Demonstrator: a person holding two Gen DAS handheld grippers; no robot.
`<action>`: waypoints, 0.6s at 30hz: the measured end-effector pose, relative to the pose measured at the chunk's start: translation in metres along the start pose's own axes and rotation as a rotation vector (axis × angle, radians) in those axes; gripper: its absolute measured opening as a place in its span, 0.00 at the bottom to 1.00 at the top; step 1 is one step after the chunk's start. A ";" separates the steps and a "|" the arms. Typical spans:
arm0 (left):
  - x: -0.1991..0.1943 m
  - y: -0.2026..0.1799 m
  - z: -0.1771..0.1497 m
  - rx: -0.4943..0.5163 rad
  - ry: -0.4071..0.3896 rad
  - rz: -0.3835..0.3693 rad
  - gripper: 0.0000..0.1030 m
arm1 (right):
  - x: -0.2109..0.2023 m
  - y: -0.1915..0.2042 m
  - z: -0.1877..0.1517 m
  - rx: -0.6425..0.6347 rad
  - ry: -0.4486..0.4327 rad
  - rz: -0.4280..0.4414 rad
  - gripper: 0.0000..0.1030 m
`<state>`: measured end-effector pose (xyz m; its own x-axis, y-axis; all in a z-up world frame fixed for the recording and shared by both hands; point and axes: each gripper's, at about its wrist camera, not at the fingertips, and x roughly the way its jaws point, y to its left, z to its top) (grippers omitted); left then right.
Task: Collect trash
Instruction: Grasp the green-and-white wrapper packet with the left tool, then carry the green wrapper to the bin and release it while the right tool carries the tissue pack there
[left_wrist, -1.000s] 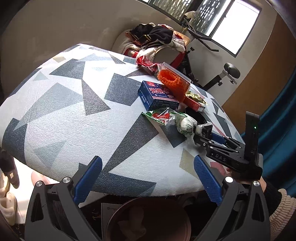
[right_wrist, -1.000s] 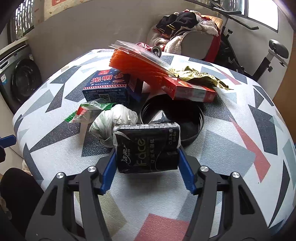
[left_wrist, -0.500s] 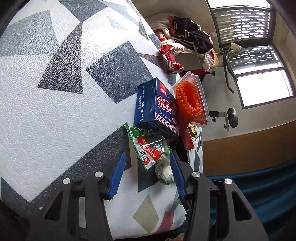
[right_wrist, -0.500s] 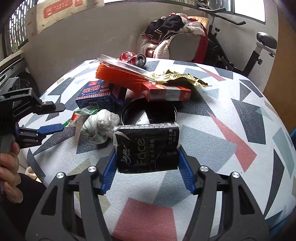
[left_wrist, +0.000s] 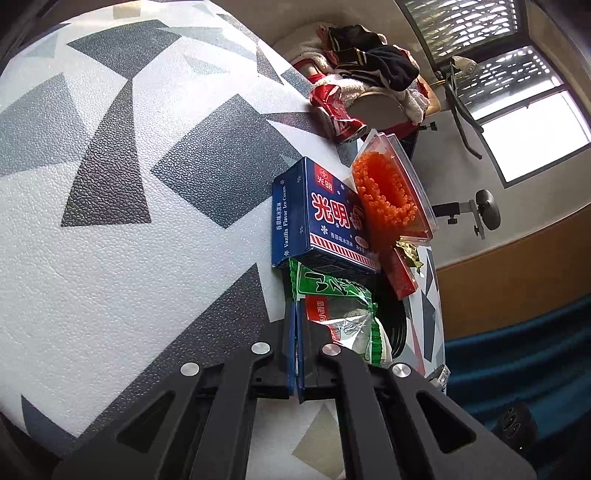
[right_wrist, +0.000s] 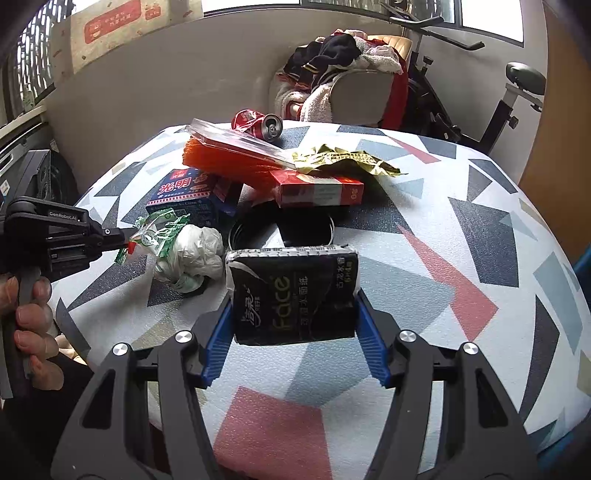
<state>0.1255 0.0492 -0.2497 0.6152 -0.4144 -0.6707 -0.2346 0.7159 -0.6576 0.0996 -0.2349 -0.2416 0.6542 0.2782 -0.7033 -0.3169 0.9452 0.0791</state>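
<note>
The left claw (left_wrist: 296, 332) is pinched nearly closed on the near edge of a green snack wrapper (left_wrist: 334, 295), which lies crumpled on the patterned desk (left_wrist: 110, 221) just left of a wadded white plastic bag (right_wrist: 192, 254). The right claw (right_wrist: 295, 332) is spread wide, clamping a black tissue pack (right_wrist: 295, 295) between its blue pads. Beyond sit a blue ice cream box (left_wrist: 314, 214), an orange-filled clear tray (left_wrist: 391, 192), a red carton (right_wrist: 317, 190), a black round lid (right_wrist: 280, 229) and a crushed red can (right_wrist: 258, 123)
</note>
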 end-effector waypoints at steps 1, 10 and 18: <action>-0.004 -0.004 0.000 0.038 -0.011 0.009 0.01 | -0.001 0.000 0.001 0.000 -0.001 -0.003 0.60; -0.043 -0.031 -0.004 0.319 -0.103 0.070 0.01 | -0.015 0.007 -0.002 -0.011 -0.010 -0.008 0.60; -0.072 -0.042 -0.024 0.496 -0.124 0.077 0.01 | -0.030 0.016 -0.002 -0.013 -0.024 -0.005 0.60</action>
<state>0.0728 0.0352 -0.1818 0.7017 -0.3017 -0.6454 0.0838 0.9346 -0.3458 0.0738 -0.2283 -0.2210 0.6722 0.2778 -0.6863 -0.3228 0.9442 0.0661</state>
